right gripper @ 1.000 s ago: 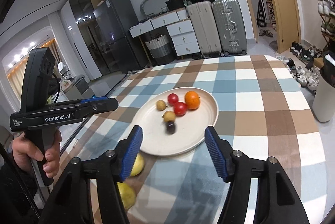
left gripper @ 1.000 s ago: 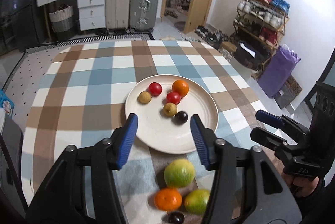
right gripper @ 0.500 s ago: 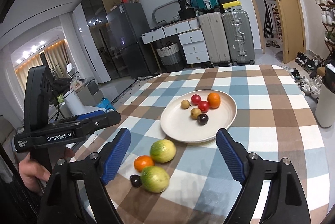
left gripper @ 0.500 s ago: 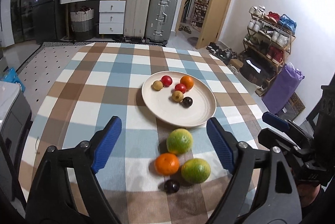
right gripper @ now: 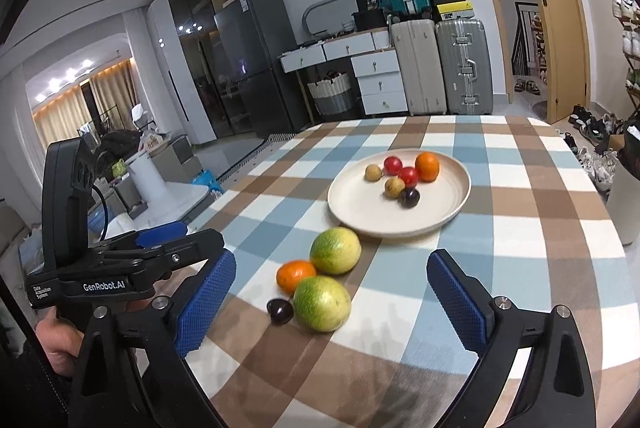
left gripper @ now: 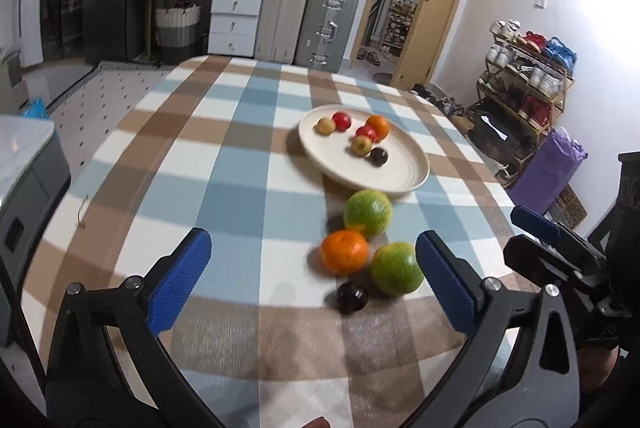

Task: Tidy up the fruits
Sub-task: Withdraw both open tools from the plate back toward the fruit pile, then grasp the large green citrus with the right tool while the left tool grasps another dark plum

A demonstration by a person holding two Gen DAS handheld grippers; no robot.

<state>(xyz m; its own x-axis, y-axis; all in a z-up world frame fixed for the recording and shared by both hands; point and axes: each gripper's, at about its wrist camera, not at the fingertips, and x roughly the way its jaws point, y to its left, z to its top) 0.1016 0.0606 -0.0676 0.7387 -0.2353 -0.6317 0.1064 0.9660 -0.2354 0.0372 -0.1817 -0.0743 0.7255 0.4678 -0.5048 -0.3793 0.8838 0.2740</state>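
with both grippers' jaws just opened wide and empty, we judged the round green-yellow citrus fruit (right gripper: 322,303) firm, best pinched across its middle.

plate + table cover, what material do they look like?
Plate: looks like matte cream ceramic or melamine; smooth, no gloss, raised rim. Cannot tell which. Table cover: woven-look checked cloth in blue, brown and white, soft matte surface, draping over the table edge.

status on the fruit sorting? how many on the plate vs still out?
Done: six small fruits sit on the plate. In hand: nothing; left gripper and right gripper are open, jaws just widened. Left: two green fruits, an orange and a dark plum on the tablecloth.
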